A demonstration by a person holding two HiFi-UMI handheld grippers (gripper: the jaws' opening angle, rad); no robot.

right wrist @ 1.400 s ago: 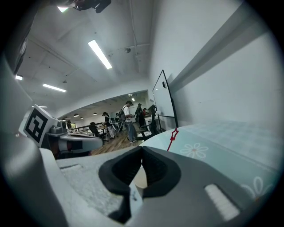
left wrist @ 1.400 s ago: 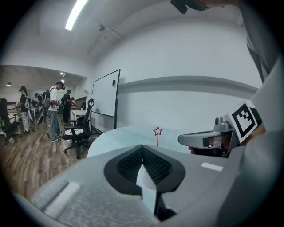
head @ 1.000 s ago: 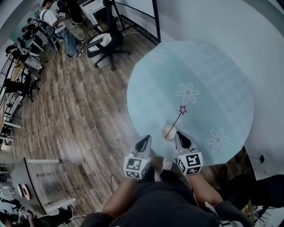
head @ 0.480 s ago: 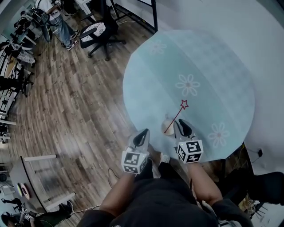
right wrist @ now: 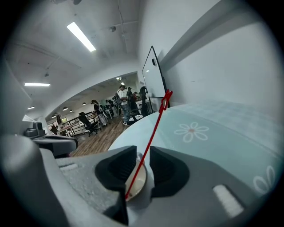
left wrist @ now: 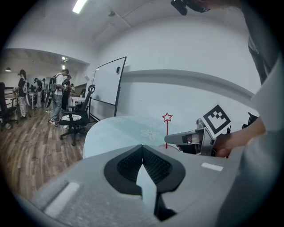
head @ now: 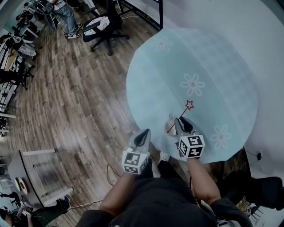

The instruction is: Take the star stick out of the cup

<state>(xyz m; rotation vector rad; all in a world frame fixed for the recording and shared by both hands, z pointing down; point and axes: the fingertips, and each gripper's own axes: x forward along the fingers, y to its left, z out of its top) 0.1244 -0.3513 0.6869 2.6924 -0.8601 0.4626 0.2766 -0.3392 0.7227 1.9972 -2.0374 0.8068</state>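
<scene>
A thin red star stick (head: pixel 179 118) leans up out of a small pale cup (head: pixel 171 121) near the front edge of the round light-blue table (head: pixel 213 57). My right gripper (head: pixel 181 126) sits right at the cup. In the right gripper view its jaws (right wrist: pixel 143 155) stand open with the stick (right wrist: pixel 153 133) passing through the gap, untouched, and the cup (right wrist: pixel 135 181) below; the star (right wrist: pixel 166 99) rises beyond. My left gripper (head: pixel 143 138) hangs off the table's left edge over the floor, shut and empty (left wrist: pixel 142 148). It sees the star (left wrist: pixel 167 117) and the right gripper (left wrist: pixel 186 138).
A black office chair (head: pixel 104 24) and a whiteboard stand (head: pixel 146 9) are beyond the table on the wooden floor. Several people stand at desks at the far top left (head: pixel 62 11). A white wall runs along the table's right side. A grey desk (head: pixel 26 173) is at lower left.
My right gripper has moved forward to the cup, and the stick is now between its jaws. The left gripper has hardly moved. The head view has shifted a little.
</scene>
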